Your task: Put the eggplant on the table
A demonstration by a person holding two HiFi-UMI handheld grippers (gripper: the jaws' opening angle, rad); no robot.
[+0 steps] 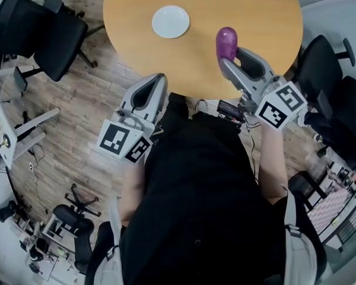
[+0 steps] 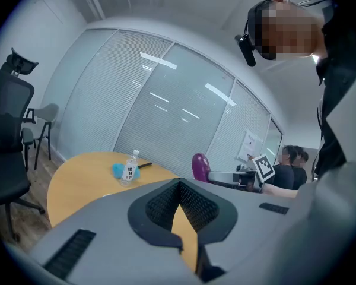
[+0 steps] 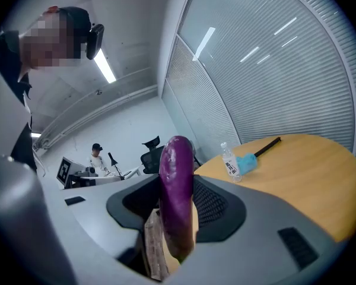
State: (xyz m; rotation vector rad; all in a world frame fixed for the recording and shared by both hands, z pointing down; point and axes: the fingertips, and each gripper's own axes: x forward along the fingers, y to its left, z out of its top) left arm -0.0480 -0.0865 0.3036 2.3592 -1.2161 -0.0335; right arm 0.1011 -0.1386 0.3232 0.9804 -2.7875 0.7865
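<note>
Right gripper (image 1: 231, 64) is clamped on the eggplant (image 1: 226, 40), which sticks up past its tips over the table (image 1: 249, 10) edge. Left gripper (image 1: 147, 92) sits off to its side. Left gripper view: jaws pinched together, empty. Right gripper view: eggplant upright between the pads, bare tabletop ahead. Looks like the carry step. Next it'd need lowering onto the wood, then letting go.
</note>
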